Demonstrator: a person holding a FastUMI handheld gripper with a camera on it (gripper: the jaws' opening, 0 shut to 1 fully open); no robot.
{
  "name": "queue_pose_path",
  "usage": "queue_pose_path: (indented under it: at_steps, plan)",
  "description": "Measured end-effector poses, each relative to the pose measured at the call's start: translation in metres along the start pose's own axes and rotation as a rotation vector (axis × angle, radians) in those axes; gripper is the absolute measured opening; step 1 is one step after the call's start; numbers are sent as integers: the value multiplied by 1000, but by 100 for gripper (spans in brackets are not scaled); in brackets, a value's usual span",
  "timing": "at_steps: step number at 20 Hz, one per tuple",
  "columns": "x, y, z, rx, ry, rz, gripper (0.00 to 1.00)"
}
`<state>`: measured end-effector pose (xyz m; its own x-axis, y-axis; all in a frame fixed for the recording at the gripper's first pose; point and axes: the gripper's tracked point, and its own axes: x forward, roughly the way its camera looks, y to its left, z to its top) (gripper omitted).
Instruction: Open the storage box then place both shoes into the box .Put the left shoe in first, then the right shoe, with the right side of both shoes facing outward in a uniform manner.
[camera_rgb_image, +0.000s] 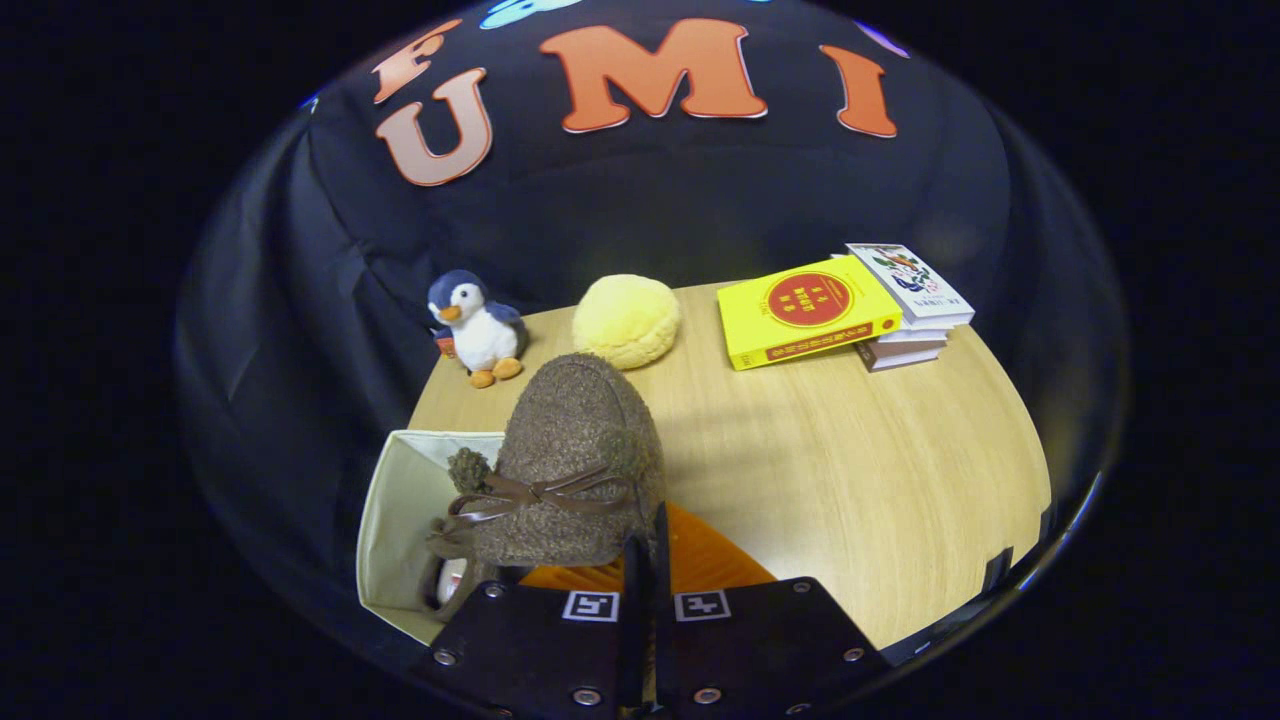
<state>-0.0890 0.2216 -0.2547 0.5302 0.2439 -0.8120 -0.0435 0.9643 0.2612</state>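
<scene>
Claw (646, 560) fingers nearly together, pinching the brown shoe (575, 460) by its rear edge; thin grip could slip, dropping it crooked into the box (400, 500) just below-left.

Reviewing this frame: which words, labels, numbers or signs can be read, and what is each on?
None can be read.
Yellow book: characters in a red circle and along the spine, too blurred to read.
White book beside it: small print, too small.
Penguin toy: a small tag, unreadable.
Gripper, holding the brown shoe: two square black-and-white markers, no words.
</scene>
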Motion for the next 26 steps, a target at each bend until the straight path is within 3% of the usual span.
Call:
queue_pose_path:
  at_steps: [8,10,14,19,23,26]
  plan:
    - [18,91,-33,-30,59,23,6]
    - [22,96,-28,-43,34,-6,6]
    - [25,123,-41,-29,66,33,6]
    - [38,114,-73,-62,143,-18,6]
    - [25,126,-91,-52,209,71,26]
    - [9,135,-77,-87,166,145,42]
